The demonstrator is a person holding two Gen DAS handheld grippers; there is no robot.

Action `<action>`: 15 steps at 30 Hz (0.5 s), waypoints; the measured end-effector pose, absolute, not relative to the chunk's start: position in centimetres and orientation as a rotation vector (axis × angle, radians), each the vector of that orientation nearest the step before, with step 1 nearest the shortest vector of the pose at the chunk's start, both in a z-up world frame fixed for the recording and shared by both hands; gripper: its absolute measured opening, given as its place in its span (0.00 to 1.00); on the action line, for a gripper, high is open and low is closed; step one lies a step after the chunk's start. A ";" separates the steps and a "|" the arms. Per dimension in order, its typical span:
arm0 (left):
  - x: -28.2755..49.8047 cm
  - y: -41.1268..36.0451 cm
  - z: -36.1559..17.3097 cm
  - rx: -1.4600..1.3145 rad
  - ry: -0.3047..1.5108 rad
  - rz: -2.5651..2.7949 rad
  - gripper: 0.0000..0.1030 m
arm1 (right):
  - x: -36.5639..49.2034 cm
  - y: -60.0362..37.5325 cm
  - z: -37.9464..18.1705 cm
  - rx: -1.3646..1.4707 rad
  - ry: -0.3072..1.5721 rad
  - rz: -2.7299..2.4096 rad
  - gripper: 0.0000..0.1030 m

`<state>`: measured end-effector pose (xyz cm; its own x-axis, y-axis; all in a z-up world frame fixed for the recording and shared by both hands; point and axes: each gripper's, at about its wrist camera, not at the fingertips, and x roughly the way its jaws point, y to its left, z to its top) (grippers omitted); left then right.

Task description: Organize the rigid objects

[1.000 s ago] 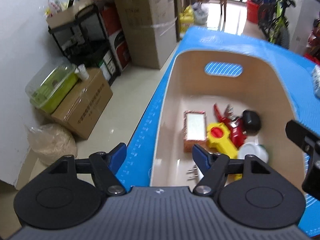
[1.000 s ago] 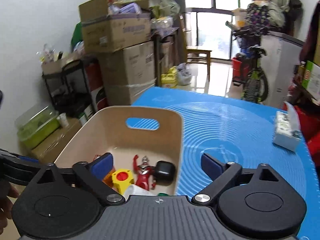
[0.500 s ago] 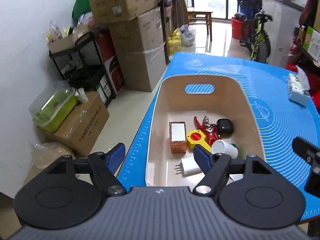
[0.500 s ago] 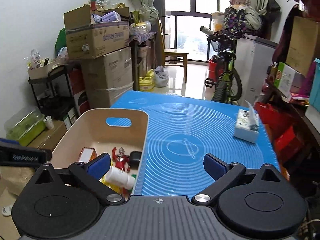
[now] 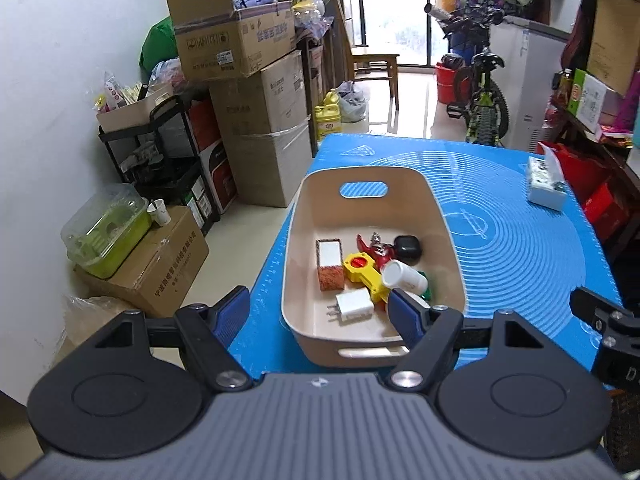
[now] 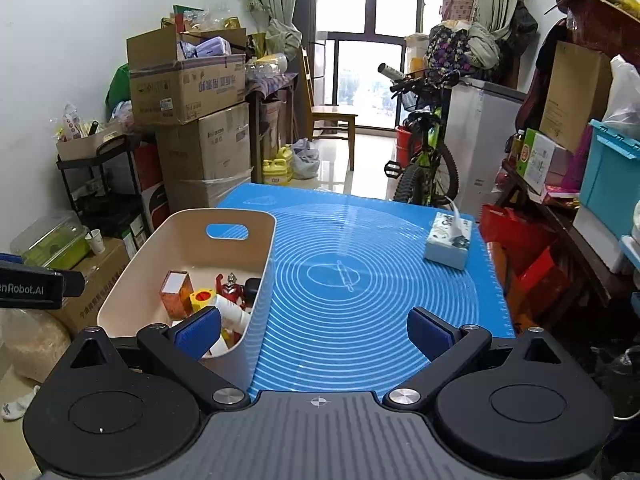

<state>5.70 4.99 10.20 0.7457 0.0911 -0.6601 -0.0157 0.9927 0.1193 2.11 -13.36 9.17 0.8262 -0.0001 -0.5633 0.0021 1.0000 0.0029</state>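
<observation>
Risk from here is small: a careless reach could catch the beige bin (image 5: 448, 240) by its rim and drag it toward the mat's (image 6: 360, 320) near left edge, where it sits. Both the left gripper (image 5: 318, 312) and right gripper (image 6: 314, 330) hang spread and empty. Inside lie a white charger (image 5: 354, 307), yellow toy (image 5: 362, 270), red figure (image 5: 378, 248), white bottle (image 5: 402, 278), loosely jumbled.

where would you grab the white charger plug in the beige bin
Grip the white charger plug across the two flat sides of its blocky body, coming straight down from above. It lies flat on the floor of the beige bin, prongs pointing toward the left wall, so keep the tongs clear of them and of the yellow toy beside it.
</observation>
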 end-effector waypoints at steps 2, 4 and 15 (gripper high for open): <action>4.7 4.6 10.1 0.119 0.721 0.051 0.74 | 1.1 -13.5 9.4 0.005 0.595 -0.002 0.96; 3.8 4.3 9.9 0.118 0.716 0.040 0.74 | 0.0 -13.8 9.4 0.001 0.594 -0.004 0.96; 0.3 2.8 7.5 0.105 0.710 -0.023 0.80 | -3.9 -15.1 7.4 0.025 0.644 -0.013 0.96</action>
<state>0.26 2.85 7.51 0.7583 0.0150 -0.6517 0.0566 0.9944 0.0887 -3.88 -15.10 7.39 0.7999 -0.0048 -0.6002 0.0203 0.9996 0.0191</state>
